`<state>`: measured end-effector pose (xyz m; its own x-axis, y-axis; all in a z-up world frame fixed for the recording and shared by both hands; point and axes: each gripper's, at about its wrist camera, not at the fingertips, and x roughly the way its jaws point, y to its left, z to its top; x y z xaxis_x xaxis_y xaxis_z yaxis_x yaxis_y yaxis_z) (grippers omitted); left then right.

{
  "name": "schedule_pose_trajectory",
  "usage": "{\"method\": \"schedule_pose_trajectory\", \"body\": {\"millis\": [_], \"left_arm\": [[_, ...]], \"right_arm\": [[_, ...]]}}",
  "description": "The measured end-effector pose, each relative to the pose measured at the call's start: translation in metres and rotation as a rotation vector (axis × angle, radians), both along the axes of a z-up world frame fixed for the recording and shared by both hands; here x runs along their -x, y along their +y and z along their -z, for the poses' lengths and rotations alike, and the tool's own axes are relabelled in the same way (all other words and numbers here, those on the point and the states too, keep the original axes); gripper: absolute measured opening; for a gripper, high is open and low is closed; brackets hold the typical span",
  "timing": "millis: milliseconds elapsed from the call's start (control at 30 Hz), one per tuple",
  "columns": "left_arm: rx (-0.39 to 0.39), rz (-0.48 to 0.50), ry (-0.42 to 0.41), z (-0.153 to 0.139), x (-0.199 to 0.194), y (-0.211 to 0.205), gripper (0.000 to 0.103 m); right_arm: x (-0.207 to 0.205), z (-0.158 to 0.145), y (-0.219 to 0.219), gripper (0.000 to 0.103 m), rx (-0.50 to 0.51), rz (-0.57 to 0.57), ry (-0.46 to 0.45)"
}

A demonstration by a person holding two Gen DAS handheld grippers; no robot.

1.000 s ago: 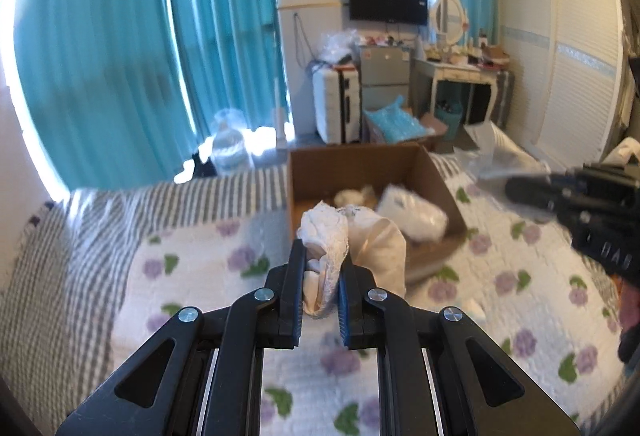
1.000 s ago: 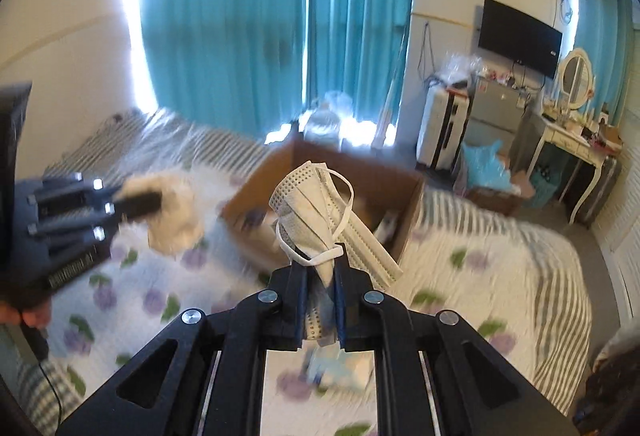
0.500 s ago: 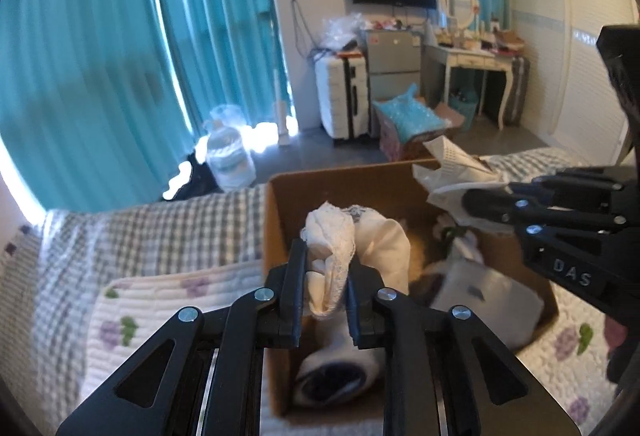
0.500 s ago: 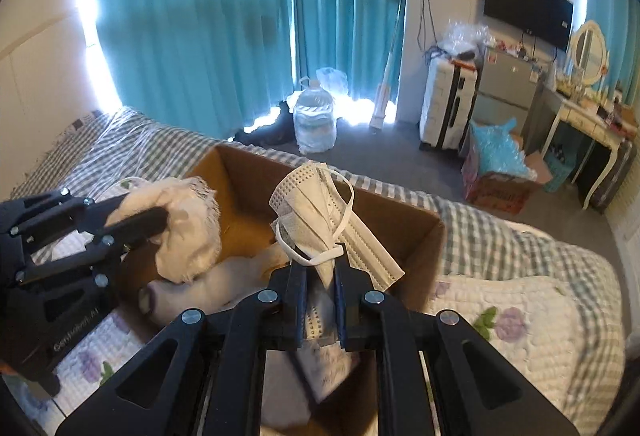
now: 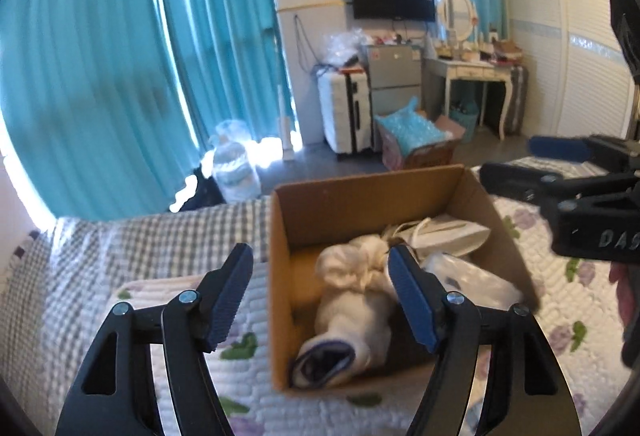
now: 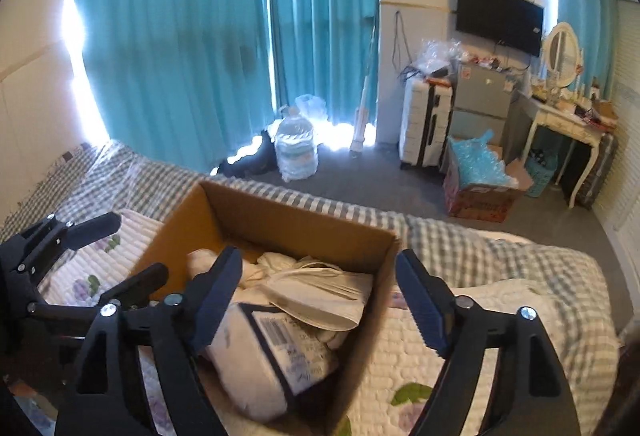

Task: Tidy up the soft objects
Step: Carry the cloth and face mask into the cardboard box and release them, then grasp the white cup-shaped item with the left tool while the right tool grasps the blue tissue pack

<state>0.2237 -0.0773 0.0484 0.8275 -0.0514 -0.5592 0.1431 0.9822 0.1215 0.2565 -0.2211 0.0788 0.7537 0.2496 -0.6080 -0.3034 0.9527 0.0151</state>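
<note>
The open brown cardboard box (image 5: 372, 196) sits on the bed's white quilt printed with purple flowers (image 5: 168, 296), its top flaps out of the way so soft things can simply be dropped in from above. Both tools hang over it with nothing between their pads. The left tool (image 5: 320, 292) has its 2 black fingers spread wide and straddles the near left wall of the box, directly above the cream-white bunched cloth bundle (image 5: 352, 268), which lies on a rolled white sock with a dark cuff (image 5: 340, 340). The right tool (image 6: 316, 296) is likewise released, its fingers parted over the right wall of the box, above the pleated white face mask with its ear loops (image 6: 320, 292). That mask rests on top of a white plastic-wrapped pack with a barcode label (image 6: 276, 348).

Judging by how things lie, the 2 items are already deposited, and the wide spread of each tool suits a clean let-go without snagging fabric or loops. The next sensible move would be to lift both tools clear and look for further soft items on the bed; none shows plainly here.
</note>
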Motion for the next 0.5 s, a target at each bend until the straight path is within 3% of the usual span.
{"method": "schedule_pose_trajectory", "body": {"millis": [33, 200, 333, 500], "left_arm": [[-0.011, -0.001, -0.009, -0.007, 0.009, 0.0, 0.072], [-0.03, 0.007, -0.107, -0.049, 0.068, 0.008, 0.079], [0.013, 0.017, -0.119, -0.077, 0.108, 0.017, 0.088], [0.058, 0.03, -0.096, -0.084, 0.142, 0.025, 0.089]], "right_arm": [[0.01, -0.01, -0.002, 0.094, 0.01, 0.014, -0.011], [0.061, -0.054, -0.004, 0.103, 0.063, 0.051, -0.047], [0.102, -0.081, -0.004, 0.103, 0.075, 0.062, -0.058], [0.158, -0.104, 0.005, 0.103, 0.099, 0.039, -0.094]]}}
